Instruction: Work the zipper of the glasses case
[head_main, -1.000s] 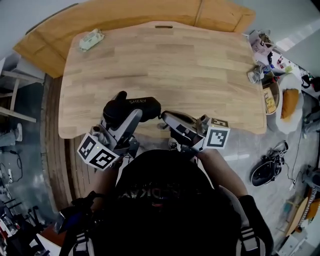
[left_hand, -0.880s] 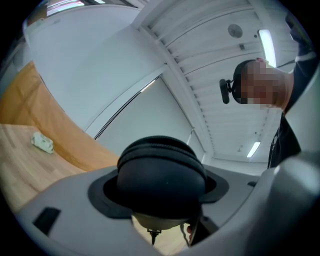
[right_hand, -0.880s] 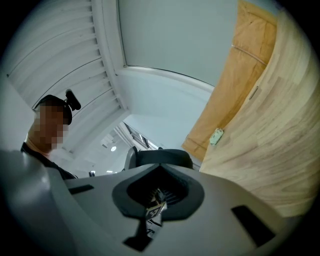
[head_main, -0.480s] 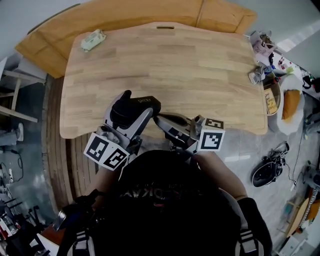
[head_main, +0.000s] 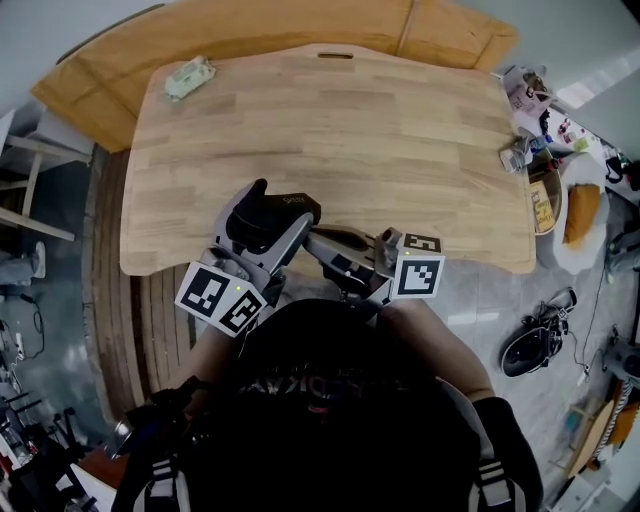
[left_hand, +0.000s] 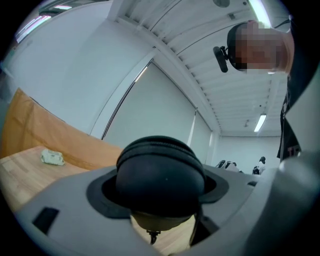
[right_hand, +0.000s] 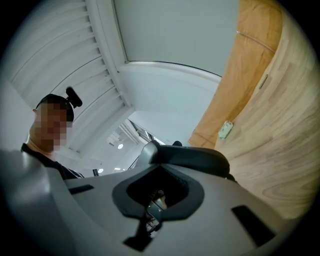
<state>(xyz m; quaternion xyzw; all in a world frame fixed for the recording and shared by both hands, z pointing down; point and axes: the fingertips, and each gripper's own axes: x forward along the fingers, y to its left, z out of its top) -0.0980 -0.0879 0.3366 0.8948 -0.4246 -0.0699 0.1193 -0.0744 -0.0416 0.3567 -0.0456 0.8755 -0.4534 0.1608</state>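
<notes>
The black glasses case (head_main: 268, 214) is held over the near edge of the wooden table (head_main: 400, 130). My left gripper (head_main: 262, 232) grips it across its width, jaws standing wide on both sides. In the left gripper view the case's rounded end (left_hand: 160, 177) fills the jaws, with a tan gap and a small tab (left_hand: 151, 234) under it. My right gripper (head_main: 313, 239) is shut at the case's right side. In the right gripper view a small metal piece, seemingly the zipper pull (right_hand: 159, 204), sits pinched between the jaws, with the case (right_hand: 195, 159) just beyond.
A pale crumpled packet (head_main: 188, 77) lies at the table's far left corner. Small clutter (head_main: 540, 150) stands off the table's right end. A dark bag (head_main: 535, 338) lies on the floor at right. My body is close to the near edge.
The right gripper has slid left, closer along the case. The left gripper has rolled, its marker cube turning, and the case has tilted slightly with it.
</notes>
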